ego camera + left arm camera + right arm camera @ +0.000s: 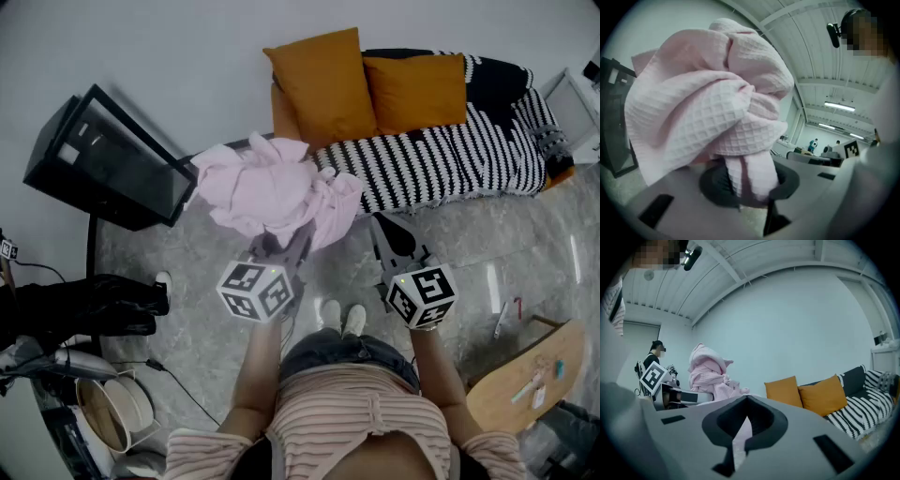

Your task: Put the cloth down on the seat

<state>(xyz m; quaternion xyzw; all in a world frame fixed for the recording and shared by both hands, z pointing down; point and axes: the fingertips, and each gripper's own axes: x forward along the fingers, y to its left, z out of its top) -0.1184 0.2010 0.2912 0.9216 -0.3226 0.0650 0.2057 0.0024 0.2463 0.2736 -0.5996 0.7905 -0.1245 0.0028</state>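
A bunched pink waffle cloth (pixel 272 187) hangs in the air over the grey floor, short of the sofa. My left gripper (pixel 281 246) is shut on a fold at its underside. In the left gripper view the cloth (pixel 717 103) fills most of the frame, with a strip pinched in my left gripper (pixel 747 187). My right gripper (pixel 378 223) stands just right of the bundle with its jaws close together. In the right gripper view a pale pink strip of the cloth (pixel 710 373) runs through my right gripper (pixel 743 427). The striped sofa seat (pixel 441 164) lies beyond.
Two orange cushions (pixel 323 84) (pixel 417 89) lean at the sofa's back. A black screen on a stand (pixel 112 159) is at the left, with a black bag (pixel 94 305) below it. A wooden tabletop (pixel 530 375) sits at lower right, a white cabinet (pixel 577 108) at far right.
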